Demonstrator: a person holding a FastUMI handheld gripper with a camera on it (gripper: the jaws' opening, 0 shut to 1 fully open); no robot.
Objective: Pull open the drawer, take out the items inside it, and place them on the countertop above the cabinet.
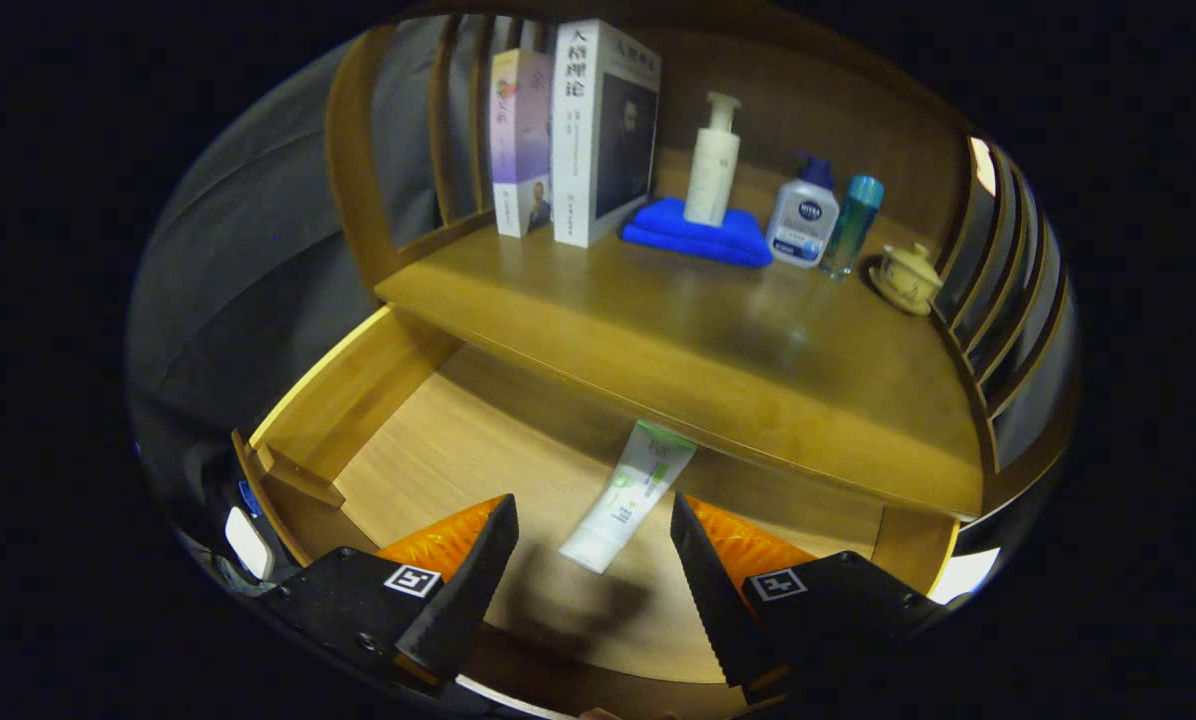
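Low in the centre of the frame, the gripper [594,560] hung over the pulled-out drawer [378,400] with its fingers spread wide and holding nothing. A white and green tube [630,497] lay on the drawer floor between and just ahead of the fingertips, angled so that its far end ran toward the overhang of the countertop [718,350]. On that countertop, toward the top of the frame, stood two books [578,130], a pump bottle [711,160] on a folded blue cloth [698,238], a white and blue bottle [803,222], a teal bottle [853,225] and a small lidded cup [906,278].

The risk, as I judged it, lay in the tube's slant: fingers closing square to it might catch only one edge and skid it under the overhang. A thin, soft tube lying flat could also slip beneath the tips if they came down short. Lifting it out too steeply might knock it on the countertop's front edge.

The tube's far end sat in shadow at the overhang. Whatever lay deeper in the drawer was hidden by the countertop, so I could not tell whether other items remained. The drawer's near front was cut off behind the fingers.
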